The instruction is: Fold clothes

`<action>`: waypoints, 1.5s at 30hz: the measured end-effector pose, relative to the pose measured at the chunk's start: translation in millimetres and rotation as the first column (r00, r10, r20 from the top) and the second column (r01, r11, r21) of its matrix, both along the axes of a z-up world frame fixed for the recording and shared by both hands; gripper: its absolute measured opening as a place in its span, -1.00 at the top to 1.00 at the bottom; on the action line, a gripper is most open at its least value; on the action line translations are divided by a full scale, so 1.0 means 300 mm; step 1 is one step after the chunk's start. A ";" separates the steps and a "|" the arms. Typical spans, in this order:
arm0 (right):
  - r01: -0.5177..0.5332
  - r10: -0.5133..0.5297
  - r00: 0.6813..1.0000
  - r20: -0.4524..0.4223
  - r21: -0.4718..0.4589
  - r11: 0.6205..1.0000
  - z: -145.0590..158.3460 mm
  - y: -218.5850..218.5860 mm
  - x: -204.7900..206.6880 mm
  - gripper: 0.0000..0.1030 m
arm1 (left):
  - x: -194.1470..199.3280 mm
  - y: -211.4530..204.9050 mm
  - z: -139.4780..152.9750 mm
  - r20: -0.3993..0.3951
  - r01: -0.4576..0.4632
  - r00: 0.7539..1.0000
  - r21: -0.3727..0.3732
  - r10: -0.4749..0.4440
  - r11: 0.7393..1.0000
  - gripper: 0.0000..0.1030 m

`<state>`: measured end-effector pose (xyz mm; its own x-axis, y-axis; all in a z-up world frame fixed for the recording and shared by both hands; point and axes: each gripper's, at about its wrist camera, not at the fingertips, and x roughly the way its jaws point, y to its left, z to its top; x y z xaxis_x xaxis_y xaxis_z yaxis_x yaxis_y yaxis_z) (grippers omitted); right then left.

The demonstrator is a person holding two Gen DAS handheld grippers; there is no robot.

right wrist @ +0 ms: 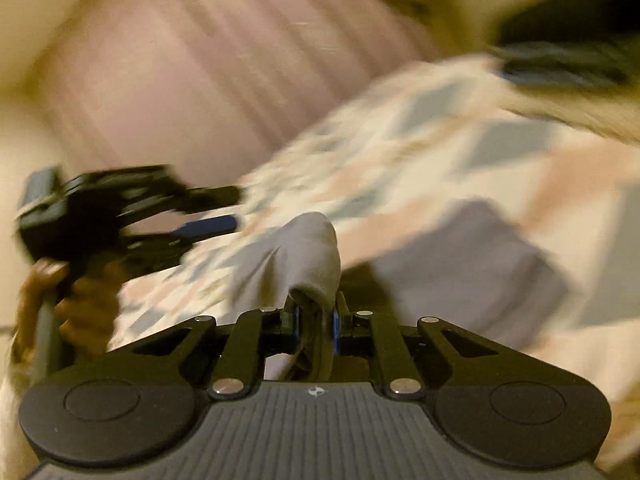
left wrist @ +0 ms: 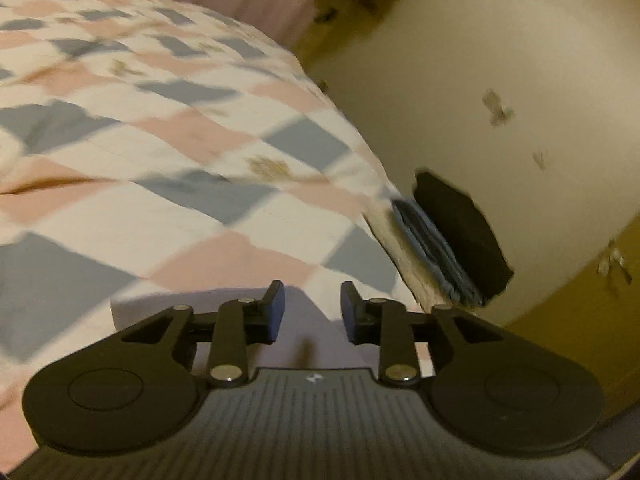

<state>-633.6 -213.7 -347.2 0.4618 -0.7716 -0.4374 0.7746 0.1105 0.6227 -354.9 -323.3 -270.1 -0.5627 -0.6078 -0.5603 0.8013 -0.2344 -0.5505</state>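
A pale lavender garment [right wrist: 460, 256] lies on a checked bedspread [left wrist: 160, 128]. My right gripper [right wrist: 316, 320] is shut on a bunched fold of that garment [right wrist: 308, 256], which rises between its blue pads. My left gripper [left wrist: 312, 308] is open above a part of the same lavender garment [left wrist: 288, 320], with nothing between its fingers. In the right wrist view the left gripper [right wrist: 208, 208] shows at the left, held by a hand [right wrist: 80, 300]. Both views are blurred by motion.
A folded stack of blue and black clothes [left wrist: 452, 240] sits at the bed's right edge, also visible as a stack [right wrist: 568, 56] at upper right. A pink curtain [right wrist: 192, 72] hangs behind the bed. A cream wall [left wrist: 500, 80] stands on the right.
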 end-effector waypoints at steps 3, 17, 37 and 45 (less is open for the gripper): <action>0.057 -0.067 0.994 0.090 0.112 0.992 -0.114 -0.025 -0.123 0.75 | -0.104 -0.012 -0.070 0.065 0.021 0.998 -0.004 -0.021 1.000 0.49; 0.048 -0.054 0.997 -0.051 -0.111 0.993 0.010 0.008 -0.182 0.75 | -0.130 0.146 -0.182 0.276 0.027 0.961 -0.110 0.004 0.994 0.33; 0.117 -0.109 0.984 -0.140 0.051 0.992 -0.088 0.049 -0.188 0.78 | -0.191 0.416 -0.223 0.548 0.221 0.834 -0.221 -0.067 0.950 0.38; 0.184 -0.168 0.967 -0.192 0.067 0.981 -0.098 0.037 -0.205 0.80 | -0.277 0.406 -0.265 0.621 0.287 0.776 -0.195 -0.108 0.938 0.41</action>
<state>-695.1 -202.7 -376.7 0.2272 -0.7905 -0.5688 0.8795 -0.0842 0.4684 -437.9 -201.6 -349.7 -0.2962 -0.6938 -0.6564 0.8640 -0.4876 0.1256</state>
